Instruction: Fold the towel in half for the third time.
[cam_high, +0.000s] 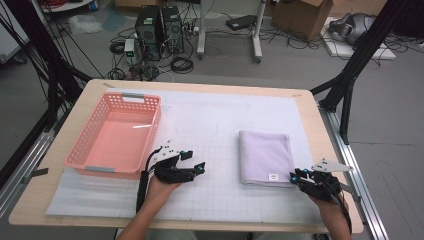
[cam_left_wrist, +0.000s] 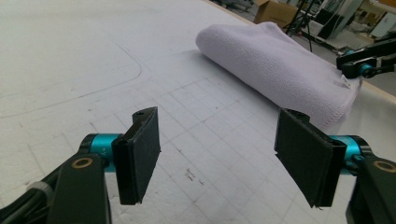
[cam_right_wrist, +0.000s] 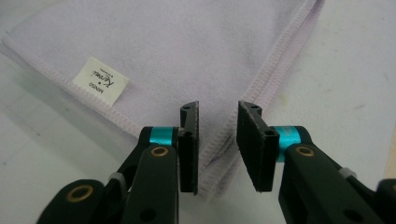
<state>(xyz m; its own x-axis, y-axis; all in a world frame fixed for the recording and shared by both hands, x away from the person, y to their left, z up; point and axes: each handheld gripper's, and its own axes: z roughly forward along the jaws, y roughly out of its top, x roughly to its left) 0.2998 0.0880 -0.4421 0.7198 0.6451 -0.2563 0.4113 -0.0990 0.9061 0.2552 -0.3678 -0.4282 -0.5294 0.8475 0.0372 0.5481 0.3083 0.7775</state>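
The right gripper (cam_right_wrist: 218, 144) has its jaws narrowly apart over the folded lilac towel's (cam_right_wrist: 187, 56) corner; the left gripper (cam_left_wrist: 229, 154) gapes wide beside the pink basket (cam_high: 150, 131), nothing inside it.

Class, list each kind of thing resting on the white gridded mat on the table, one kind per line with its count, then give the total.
Pink perforated plastic basket: 1
Folded lilac terry-cloth towel with a white label: 1
Total: 2
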